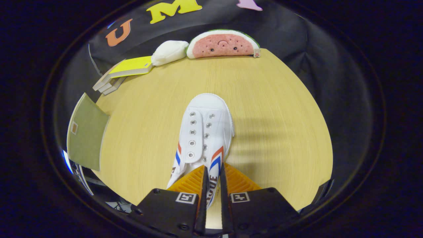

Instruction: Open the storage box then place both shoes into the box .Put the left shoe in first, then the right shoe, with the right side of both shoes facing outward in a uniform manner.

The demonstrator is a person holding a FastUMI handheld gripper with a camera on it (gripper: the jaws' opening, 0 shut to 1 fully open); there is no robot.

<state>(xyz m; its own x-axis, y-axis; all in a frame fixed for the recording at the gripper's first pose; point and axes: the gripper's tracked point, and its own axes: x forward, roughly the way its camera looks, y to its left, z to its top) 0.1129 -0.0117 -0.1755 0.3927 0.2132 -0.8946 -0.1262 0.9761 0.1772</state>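
Note:
A white canvas shoe (205,132) with red and blue stripes on its sides points away from me over the wooden table (274,109). Its laces are absent and the eyelets show. My gripper (213,172) is shut on the shoe's right side wall near the heel, with the thin wall pinched between both fingers. The toe reaches out well beyond the fingertips. A green flat lid or flap (86,132) of the storage box stands off the table's left edge.
At the table's far edge lie a watermelon-slice plush (223,44), a white soft bundle (169,52) and a stack of books with a yellow cover (127,71). Bare wood lies to the right of the shoe.

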